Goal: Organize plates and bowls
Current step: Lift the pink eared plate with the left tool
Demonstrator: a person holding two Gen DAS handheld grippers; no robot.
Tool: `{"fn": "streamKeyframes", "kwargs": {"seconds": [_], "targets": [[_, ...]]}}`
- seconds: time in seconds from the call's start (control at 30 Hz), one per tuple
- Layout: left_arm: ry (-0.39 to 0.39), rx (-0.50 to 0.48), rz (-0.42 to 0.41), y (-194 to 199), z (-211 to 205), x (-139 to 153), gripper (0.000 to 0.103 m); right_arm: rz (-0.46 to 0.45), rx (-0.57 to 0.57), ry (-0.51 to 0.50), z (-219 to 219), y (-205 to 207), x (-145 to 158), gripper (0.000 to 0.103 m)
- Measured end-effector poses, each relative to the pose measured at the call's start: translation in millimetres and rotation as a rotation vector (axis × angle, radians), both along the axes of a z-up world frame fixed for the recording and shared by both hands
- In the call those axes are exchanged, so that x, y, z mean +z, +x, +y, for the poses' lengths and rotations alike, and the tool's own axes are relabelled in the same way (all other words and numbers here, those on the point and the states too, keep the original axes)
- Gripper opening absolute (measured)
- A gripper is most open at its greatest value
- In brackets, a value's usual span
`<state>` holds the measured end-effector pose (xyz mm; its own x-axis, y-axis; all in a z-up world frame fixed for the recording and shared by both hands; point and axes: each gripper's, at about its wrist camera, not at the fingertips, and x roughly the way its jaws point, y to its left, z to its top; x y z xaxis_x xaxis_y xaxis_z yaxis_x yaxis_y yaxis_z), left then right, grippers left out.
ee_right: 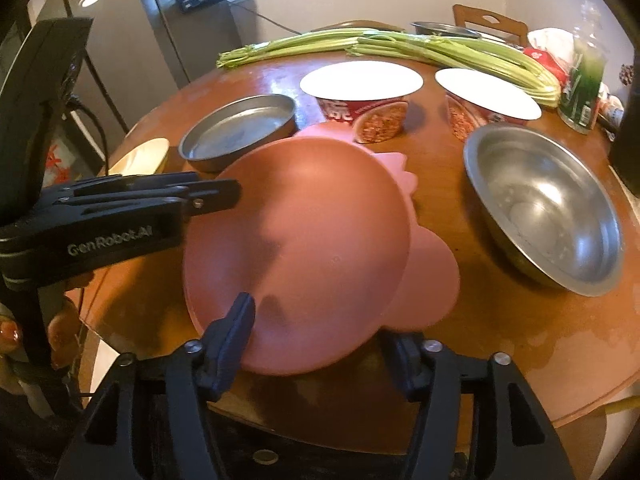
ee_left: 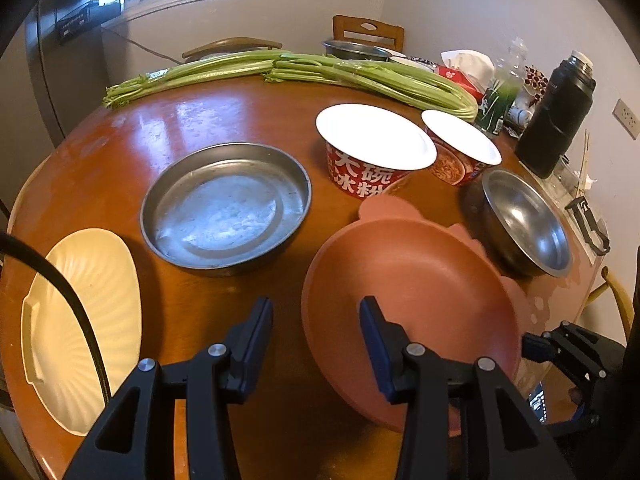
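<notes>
Pink plates (ee_right: 296, 240) lie stacked; metal pan (ee_left: 226, 204), steel bowl (ee_left: 528, 224) and cream plate (ee_left: 92, 320) remain apart. Left gripper (ee_left: 316, 336) and right gripper (ee_right: 320, 344) stand partly open, empty.

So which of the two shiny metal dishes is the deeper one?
The round steel bowl right of the pink plate has deep curved sides; the flat-bottomed steel pan, left of it, is shallow.
</notes>
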<state>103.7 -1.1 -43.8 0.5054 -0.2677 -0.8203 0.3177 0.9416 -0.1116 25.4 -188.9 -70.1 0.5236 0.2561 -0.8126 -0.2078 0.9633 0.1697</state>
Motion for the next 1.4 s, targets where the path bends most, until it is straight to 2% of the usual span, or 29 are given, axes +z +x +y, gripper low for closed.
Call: {"fn": "streamKeyframes", "kwargs": {"seconds": [0.13,0.43,0.57,0.63,0.77,1.2,1.4], "targets": [[-0.017,0.000,-0.003,1.6,1.7,1.8,0.046,0.007,-0.048,0.007,-13.8,-0.5,0.4,0.067],[-0.022,-0.013,0.008,7.8,-7.9,-2.2,0.046,-0.027,-0.124,0.050,-34.2,-7.5,7.7,0.067],[-0.020,-0.030,0.015,6.4,-15.0,-5.7,0.046,-0.057,-0.127,0.031,-34.6,-8.4,9.6,0.049],[0.002,-0.029,0.003,5.2,-18.3,-6.4,0.045,-0.066,-0.131,0.015,-34.3,-6.0,8.7,0.045],[0.012,-0.013,-0.005,5.6,-15.1,-5.5,0.036,-0.076,-0.135,0.006,-36.6,-4.9,7.0,0.040],[0.014,0.012,-0.015,3.0,-2.5,0.6,0.036,-0.076,-0.108,0.020,-28.7,2.8,10.2,0.039],[-0.030,0.030,-0.008,1.7,12.8,10.3,0.036,-0.088,-0.073,0.050,-19.0,6.5,19.8,0.039]]}}
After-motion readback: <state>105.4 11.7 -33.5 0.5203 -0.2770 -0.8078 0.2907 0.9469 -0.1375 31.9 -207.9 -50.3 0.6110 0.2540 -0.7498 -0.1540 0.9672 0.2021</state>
